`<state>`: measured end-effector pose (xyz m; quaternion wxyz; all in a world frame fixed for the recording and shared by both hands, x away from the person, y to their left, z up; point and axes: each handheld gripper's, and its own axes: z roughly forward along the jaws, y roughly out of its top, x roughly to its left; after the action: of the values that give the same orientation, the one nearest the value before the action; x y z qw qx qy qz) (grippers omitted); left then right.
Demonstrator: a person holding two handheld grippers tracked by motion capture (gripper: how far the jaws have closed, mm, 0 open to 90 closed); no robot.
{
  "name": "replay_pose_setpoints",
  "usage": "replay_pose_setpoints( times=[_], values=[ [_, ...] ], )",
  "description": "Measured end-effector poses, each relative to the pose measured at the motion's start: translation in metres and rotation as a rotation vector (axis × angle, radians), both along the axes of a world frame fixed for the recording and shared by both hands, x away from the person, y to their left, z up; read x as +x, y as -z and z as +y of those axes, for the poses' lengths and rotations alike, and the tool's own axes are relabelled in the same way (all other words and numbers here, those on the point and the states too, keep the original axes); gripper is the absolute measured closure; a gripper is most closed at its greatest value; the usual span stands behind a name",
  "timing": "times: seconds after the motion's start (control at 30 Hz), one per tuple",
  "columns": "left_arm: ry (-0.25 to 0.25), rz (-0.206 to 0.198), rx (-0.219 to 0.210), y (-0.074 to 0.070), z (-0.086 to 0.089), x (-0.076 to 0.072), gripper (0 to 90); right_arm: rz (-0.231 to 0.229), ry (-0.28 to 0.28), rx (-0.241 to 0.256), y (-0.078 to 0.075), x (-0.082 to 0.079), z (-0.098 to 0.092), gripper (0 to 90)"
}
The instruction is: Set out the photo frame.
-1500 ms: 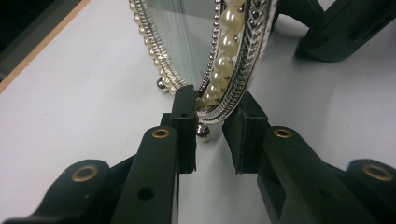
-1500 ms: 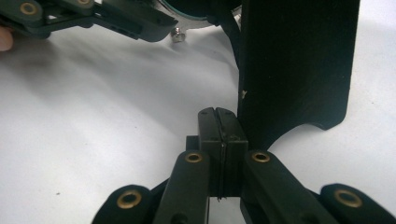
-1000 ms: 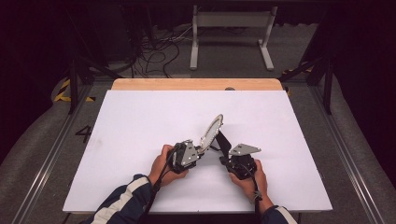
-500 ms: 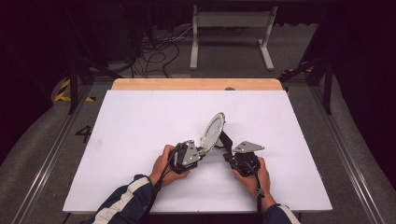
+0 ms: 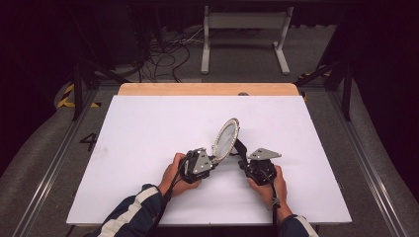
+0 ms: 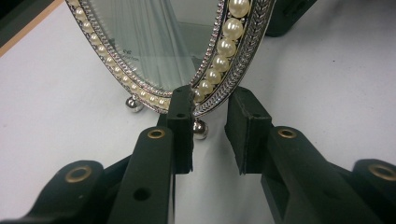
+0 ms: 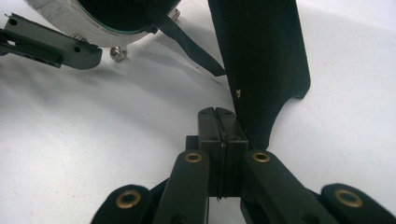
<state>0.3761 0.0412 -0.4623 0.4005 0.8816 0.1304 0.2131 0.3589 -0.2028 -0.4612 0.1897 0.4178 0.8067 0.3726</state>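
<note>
Now my mirror (image 5: 226, 137) stands taller than before. My left hand-held gripper (image 6: 210, 126) sits open around its bottom rim. My right hand-held gripper (image 7: 219, 140), just behind, pinches its black stand (image 7: 261, 60).

A white table (image 5: 148, 128) carries everything here; its white sheet covers most of the top, and a strip of bare wood (image 5: 207, 89) runs along the far edge. An oval mirror (image 5: 226, 138) with a pearl-trimmed silver frame stands on the table near its middle, tilted back, resting on small round metal feet (image 6: 200, 131) that touch the sheet. Behind the mirror its black prop (image 7: 261, 65) slants down to the table surface. Just nearer than the mirror, to either side, a person's two hands (image 5: 174, 174) rest on the white sheet. The mirror casts a soft shadow on the sheet beside its feet
</note>
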Motion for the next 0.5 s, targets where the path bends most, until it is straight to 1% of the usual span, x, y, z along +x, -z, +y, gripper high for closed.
replay_pose_setpoints(
  times=[0.17, 0.23, 0.27, 0.3, 0.33, 0.37, 0.43, 0.5],
  values=[
    [0.012, 0.0, -0.003, -0.001, 0.001, 0.001, 72.5, 0.003, -0.002, 0.003, 0.0, 0.0, 0.0, 90.0],
    [0.016, 0.007, -0.009, -0.001, 0.003, 0.0, 73.9, 0.002, -0.004, 0.003, 0.0, 0.001, 0.0, 90.0],
    [0.027, 0.012, -0.011, -0.002, 0.003, 0.0, 73.9, 0.002, -0.004, 0.002, 0.0, 0.002, 0.0, 90.0],
    [0.025, 0.014, -0.014, -0.002, 0.004, 0.0, 76.7, 0.001, -0.002, 0.0, 0.0, 0.002, 0.0, 90.0],
    [0.028, 0.023, -0.017, -0.003, 0.006, -0.002, 77.2, 0.001, 0.0, -0.002, 0.0, 0.004, -0.001, 90.0],
    [0.028, 0.023, -0.017, -0.003, 0.006, -0.002, 77.0, 0.001, 0.0, -0.002, 0.0, 0.004, -0.001, 90.0],
    [0.035, 0.017, -0.023, -0.005, 0.009, -0.003, 77.0, -0.001, 0.003, 0.0, 0.0, 0.005, -0.002, 90.0],
    [0.03, 0.018, -0.033, -0.009, 0.015, -0.003, 77.1, -0.003, 0.005, -0.004, 0.0, 0.007, -0.002, 90.0]
  ],
)
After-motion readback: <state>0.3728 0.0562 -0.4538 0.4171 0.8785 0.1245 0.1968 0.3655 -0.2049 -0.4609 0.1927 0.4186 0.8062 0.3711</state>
